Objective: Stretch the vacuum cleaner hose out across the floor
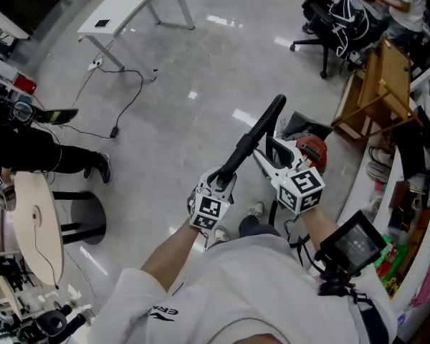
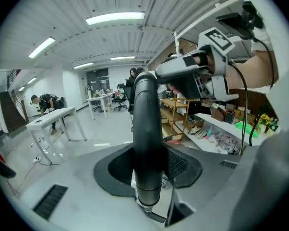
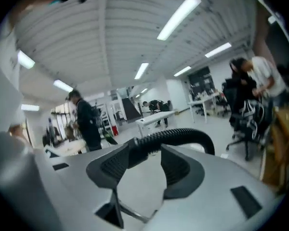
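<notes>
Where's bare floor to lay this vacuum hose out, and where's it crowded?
Bare floor lies ahead, between the white table and the office chair, with a cable along its left. Crowded: the right with the vacuum cleaner and wooden rack; the left with the round table and a person's legs.

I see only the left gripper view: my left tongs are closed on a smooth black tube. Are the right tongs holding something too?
Observer: No. In the right gripper view the right tongs stand apart. The ribbed hose runs across their tips and is not pinched.
Operator: And where is the cleaner itself?
Observer: The head view shows the red vacuum body on the floor, close by the right tongs, on their right side.
</notes>
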Demonstrator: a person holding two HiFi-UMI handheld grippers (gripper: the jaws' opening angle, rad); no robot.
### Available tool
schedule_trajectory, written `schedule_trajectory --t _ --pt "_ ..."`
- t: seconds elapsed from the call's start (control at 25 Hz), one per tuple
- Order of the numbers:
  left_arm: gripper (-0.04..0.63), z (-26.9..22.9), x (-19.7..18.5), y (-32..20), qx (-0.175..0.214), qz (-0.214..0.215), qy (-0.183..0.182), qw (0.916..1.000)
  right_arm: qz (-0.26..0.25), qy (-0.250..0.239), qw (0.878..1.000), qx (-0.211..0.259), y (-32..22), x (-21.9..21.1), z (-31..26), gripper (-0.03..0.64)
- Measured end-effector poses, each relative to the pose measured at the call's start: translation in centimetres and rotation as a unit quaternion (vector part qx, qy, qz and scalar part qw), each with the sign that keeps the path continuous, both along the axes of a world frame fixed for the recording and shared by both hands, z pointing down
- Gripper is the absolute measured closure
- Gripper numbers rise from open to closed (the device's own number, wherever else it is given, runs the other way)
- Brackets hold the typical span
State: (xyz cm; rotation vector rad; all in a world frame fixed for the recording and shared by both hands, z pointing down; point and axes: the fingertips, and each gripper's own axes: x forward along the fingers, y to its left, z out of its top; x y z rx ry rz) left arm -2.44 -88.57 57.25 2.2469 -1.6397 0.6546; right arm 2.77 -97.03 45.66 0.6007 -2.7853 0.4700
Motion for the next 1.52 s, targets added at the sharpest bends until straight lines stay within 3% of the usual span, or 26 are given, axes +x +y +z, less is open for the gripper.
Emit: schedule_trajectory --t 0.08,0.16,0.28,0.6,0.8,0.92,1.28,1.52 --pt "0.449 -0.4 -0.6 1.7 0.007 -0.006 -0.002 1.0000 0.011 -0.061 0.991 -0.122 0.4 -0.3 0.3 0.423" --pt "0.449 -0.9 -1.3 3.3 0.015 -0.011 -0.004 0.9998 0.015 -0.127 0.966 -0.223 1.4 -1.2 -0.1 0.416" --pt "0.449 -1.8 -2.4 6.1 0.021 -0.009 -0.008 0.9997 0.022 -0.194 0.935 -0.296 2.8 -2.6 -1.6 0.412" --pt "0.449 -2.8 -3.6 12.9 0.039 -0.012 -0.018 0.9990 0.010 -0.205 0.916 -0.345 8.6 -5.0 -1.4 0.411" --pt "0.448 -3.1 -4.3 17.0 0.041 -0.008 -0.017 0.9990 -0.004 -0.231 0.896 -0.378 12.5 -6.7 -1.5 0.413" --pt "0.448 -3.0 -4.6 18.9 0.041 -0.007 -0.012 0.9991 -0.026 -0.245 0.896 -0.369 14.1 -7.6 -1.7 0.413" --pt "0.448 -2.5 -4.8 24.1 0.041 0.010 0.000 0.9991 -0.025 -0.250 0.897 -0.365 19.6 -8.2 -1.7 0.414" --pt "0.448 -1.8 -3.8 27.8 0.036 0.017 -0.002 0.9992 0.000 -0.239 0.892 -0.384 23.6 -6.8 -0.7 0.414"
